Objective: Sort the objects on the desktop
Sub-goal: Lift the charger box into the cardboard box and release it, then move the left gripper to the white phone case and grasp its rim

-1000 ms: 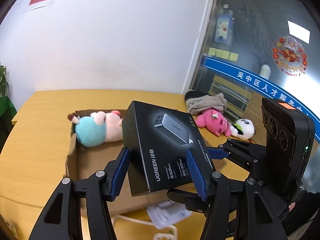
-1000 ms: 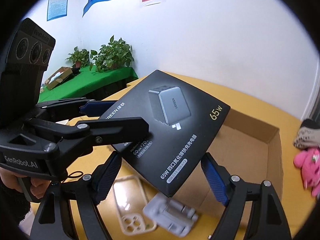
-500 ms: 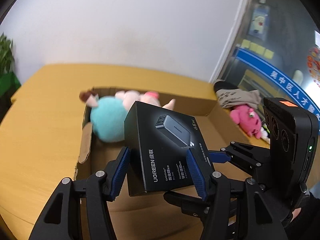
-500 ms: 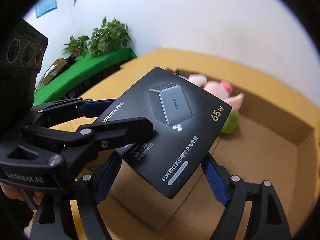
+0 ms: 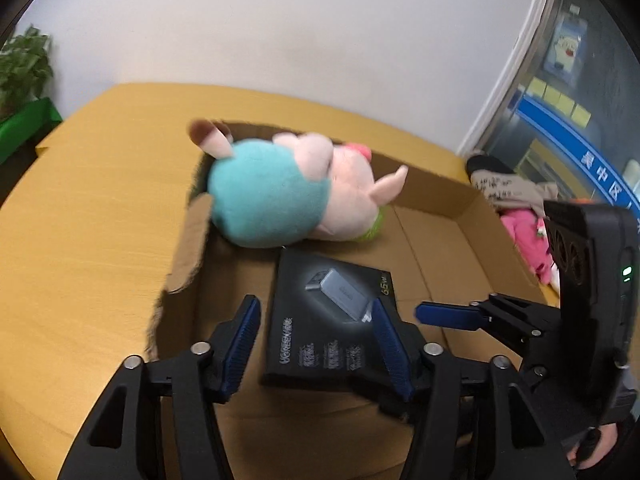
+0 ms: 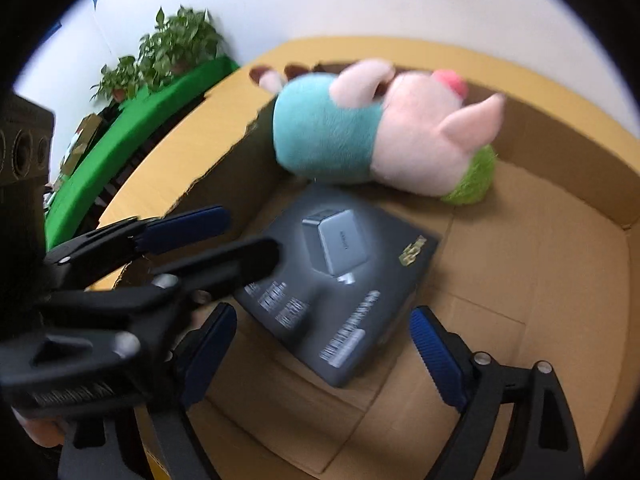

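A black charger box (image 5: 320,340) (image 6: 340,280) lies flat on the floor of the open cardboard carton (image 5: 432,196) (image 6: 560,128), just in front of a teal and pink plush toy (image 5: 288,196) (image 6: 360,136). My left gripper (image 5: 315,304) hangs over the box with its jaws opening. Its left pad stands clear of the box edge. My right gripper (image 6: 322,312) also points down at the box, its jaws opening and both pads apart from it. Each gripper shows at the side of the other's view.
The carton sits on a yellow table (image 5: 88,220). Right of the carton lie a pink plush (image 5: 524,236) and a grey printed cloth (image 5: 504,188). Potted plants (image 6: 176,48) stand on a green-covered surface (image 6: 132,128) beyond the table.
Both grippers came down into the carton with the black box. Their jaws have widened off it, and it now lies on the carton floor instead of hanging tilted between them.
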Available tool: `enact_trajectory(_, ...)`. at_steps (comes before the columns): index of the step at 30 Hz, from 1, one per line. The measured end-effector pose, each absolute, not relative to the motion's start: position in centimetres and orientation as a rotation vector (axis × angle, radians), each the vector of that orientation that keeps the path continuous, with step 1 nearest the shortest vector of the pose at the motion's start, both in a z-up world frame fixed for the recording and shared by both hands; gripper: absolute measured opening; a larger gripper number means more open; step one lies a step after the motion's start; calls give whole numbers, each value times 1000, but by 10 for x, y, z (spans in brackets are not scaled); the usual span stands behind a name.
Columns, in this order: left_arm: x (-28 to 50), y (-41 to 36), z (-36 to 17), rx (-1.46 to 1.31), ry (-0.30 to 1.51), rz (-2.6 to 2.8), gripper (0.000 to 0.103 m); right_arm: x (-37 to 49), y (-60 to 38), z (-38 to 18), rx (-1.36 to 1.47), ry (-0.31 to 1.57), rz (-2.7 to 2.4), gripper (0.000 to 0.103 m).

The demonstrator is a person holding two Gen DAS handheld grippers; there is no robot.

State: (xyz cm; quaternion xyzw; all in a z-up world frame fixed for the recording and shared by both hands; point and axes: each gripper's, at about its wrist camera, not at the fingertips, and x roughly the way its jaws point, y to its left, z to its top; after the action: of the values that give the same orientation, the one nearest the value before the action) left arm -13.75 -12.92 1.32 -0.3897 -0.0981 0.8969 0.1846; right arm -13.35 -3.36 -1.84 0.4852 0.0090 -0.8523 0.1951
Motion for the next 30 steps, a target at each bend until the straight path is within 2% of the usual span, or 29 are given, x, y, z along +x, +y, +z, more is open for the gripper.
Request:
enact_trajectory(4,-108,-133,31,-1010,-236,2608,86,-109,-18,-6,1286,-34,-2474,90)
enact_trajectory(6,-90,-133,39,-965,-205,2652,97,-92,-15,1,1246,-54,-2538,90)
enact_trajectory(9,-57,-126,52,-877,-120,2729,102,-57,0,10,1194,-80,-2624,90)
enact_trajectory(13,-18,-111,60,-785,-89,2734,103,-16,12,26,1135,-111,-2739,90)
enact_trajectory(19,23,-81,68,-737,-23,2672,103,33,22,47,1021,-17,-2843,90)
enact_trajectory(28,64,-62,82,-693,-25,2649,103,77,39,59,940,-24,-2863,90)
enact_trajectory(29,68,-62,82,-687,-27,2643,103,81,41,59,928,-28,-2862,89)
enact_trajectory(30,71,-61,83,-684,-28,2642,103,85,43,59,915,-38,-2859,82)
